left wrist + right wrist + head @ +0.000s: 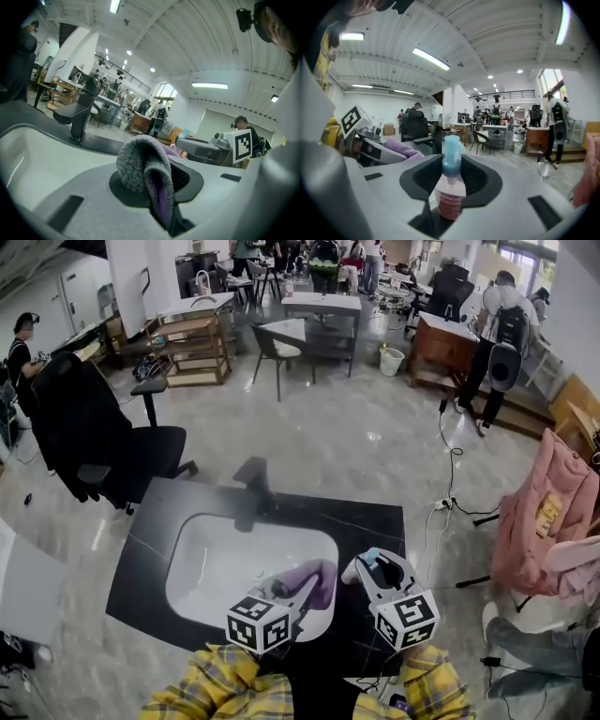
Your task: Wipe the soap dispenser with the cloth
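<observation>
Soap dispenser (pixel 451 183), red label (pixel 449 200) illegible

The person wears a shirt checked in yellow, dark grey and white, seen at the left sleeve (pixel 220 688) and the right sleeve (pixel 427 688). The left gripper (pixel 298 589) and the right gripper (pixel 362 570) have pale grey moulded shells with black recessed pads and black slots. Each carries 1 white cube printed with black square markers: the left cube (pixel 258 624) and the right cube (pixel 406 618).
</observation>
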Tool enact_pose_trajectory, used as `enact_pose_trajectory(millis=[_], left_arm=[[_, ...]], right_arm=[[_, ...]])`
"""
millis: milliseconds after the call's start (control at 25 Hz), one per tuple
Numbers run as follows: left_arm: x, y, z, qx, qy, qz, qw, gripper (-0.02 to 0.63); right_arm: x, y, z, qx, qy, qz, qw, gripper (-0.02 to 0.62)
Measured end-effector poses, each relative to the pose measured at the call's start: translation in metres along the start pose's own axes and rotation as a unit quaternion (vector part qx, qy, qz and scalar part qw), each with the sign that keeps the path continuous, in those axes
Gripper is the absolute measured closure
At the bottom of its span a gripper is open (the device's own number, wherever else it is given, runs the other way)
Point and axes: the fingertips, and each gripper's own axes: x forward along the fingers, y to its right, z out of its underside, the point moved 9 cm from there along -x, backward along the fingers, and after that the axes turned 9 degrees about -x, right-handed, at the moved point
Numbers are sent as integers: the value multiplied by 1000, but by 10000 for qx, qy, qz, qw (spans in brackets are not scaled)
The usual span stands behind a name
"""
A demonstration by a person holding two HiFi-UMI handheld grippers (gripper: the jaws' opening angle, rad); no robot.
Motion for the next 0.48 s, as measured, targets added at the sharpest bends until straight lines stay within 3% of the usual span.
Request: enact_pose_trajectory(millis=[200, 480], left_arm=[[3, 2, 0, -20, 13, 52, 10000, 548], [3, 9, -4, 36, 106, -4, 9999, 548]], right_arm=[[1, -12, -3, 197, -313, 1067, 9936, 480], [2, -26, -7, 612, -430, 2117, 9745, 482]])
